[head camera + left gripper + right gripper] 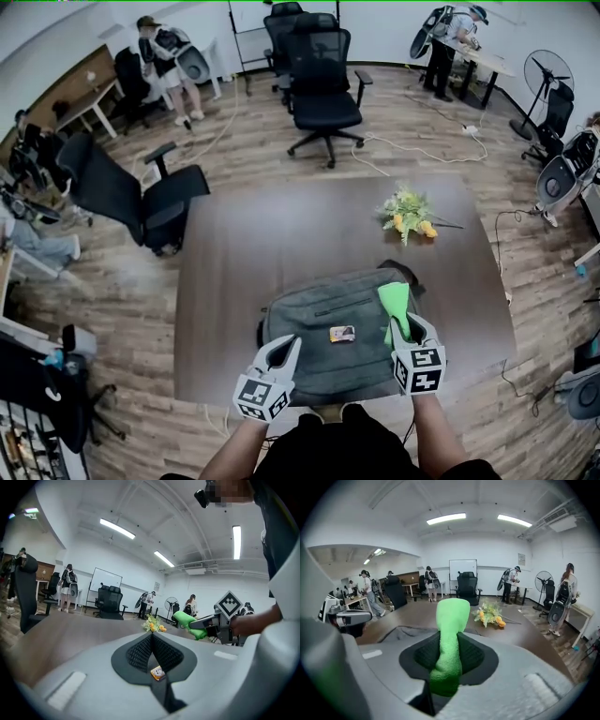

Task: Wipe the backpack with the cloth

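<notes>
table (234, 272): dark brown | flowers (407, 215): yellow-green bunch lying on table, ahead of right gripper (411, 328) | office chair (323, 94): black, beyond table's far edge | second office chair (141, 197): black, ahead-left of left gripper (281, 349) | standing fan (548, 70): far right

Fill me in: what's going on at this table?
A person holds a gripper in each hand over a grey backpack lying flat on a brown table. The right gripper is clamped on a green cloth, which sits over the backpack's far right corner. Whether it touches the fabric can't be told. The left gripper is shut on nothing, at the bag's near left side. A bunch of flowers lies further back on the table.
</notes>
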Tool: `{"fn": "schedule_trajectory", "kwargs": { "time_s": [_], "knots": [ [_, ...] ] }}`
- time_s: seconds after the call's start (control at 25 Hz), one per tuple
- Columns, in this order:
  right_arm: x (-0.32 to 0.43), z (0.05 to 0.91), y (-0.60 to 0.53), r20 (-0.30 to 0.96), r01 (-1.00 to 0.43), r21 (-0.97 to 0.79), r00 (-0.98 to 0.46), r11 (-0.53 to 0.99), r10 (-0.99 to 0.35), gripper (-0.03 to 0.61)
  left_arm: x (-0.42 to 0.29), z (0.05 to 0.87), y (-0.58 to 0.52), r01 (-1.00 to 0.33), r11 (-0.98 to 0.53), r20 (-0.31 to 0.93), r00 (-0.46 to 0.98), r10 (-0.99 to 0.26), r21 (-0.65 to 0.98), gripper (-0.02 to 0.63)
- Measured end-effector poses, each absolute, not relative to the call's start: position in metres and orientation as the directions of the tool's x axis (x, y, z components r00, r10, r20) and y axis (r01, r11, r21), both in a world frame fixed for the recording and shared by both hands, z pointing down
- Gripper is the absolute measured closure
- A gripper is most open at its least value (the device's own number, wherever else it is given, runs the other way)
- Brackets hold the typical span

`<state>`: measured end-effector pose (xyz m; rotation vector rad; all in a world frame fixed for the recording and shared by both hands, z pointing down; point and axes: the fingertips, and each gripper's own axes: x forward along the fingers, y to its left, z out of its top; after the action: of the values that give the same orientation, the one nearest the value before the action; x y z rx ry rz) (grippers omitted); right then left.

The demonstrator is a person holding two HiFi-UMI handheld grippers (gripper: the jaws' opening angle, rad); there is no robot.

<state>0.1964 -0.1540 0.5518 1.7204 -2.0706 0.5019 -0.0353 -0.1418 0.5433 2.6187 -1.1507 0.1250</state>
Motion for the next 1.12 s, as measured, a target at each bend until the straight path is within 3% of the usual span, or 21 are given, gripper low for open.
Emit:
{"fn": "schedule_trajectory", "kwargs": {
  "time_s": [0.28, 0.6, 1.12],
  "knots": [
    [0.17, 0.498, -0.17, 0.329, -0.964, -0.031, -0.259, 0.264, -0.908, 0.48, -0.055, 0.48, -0.158, -0.788, -0.615, 0.101, 0.614, -0.783, 0.024, 0.594],
    [0.159, 0.446, -0.182, 0.188, -0.951, 0.023, -0.299, 0.309, -0.935, 0.488, -0.069, 0.436, -0.173, -0.824, -0.565, 0.0, 0.566, -0.824, 0.04, 0.594],
    [0.15, 0.423, -0.188, 0.121, -0.935, 0.042, -0.344, 0.351, -0.931, 0.489, -0.058, 0.421, -0.174, -0.824, -0.566, -0.018, 0.565, -0.825, 0.017, 0.595]
  ]
}}
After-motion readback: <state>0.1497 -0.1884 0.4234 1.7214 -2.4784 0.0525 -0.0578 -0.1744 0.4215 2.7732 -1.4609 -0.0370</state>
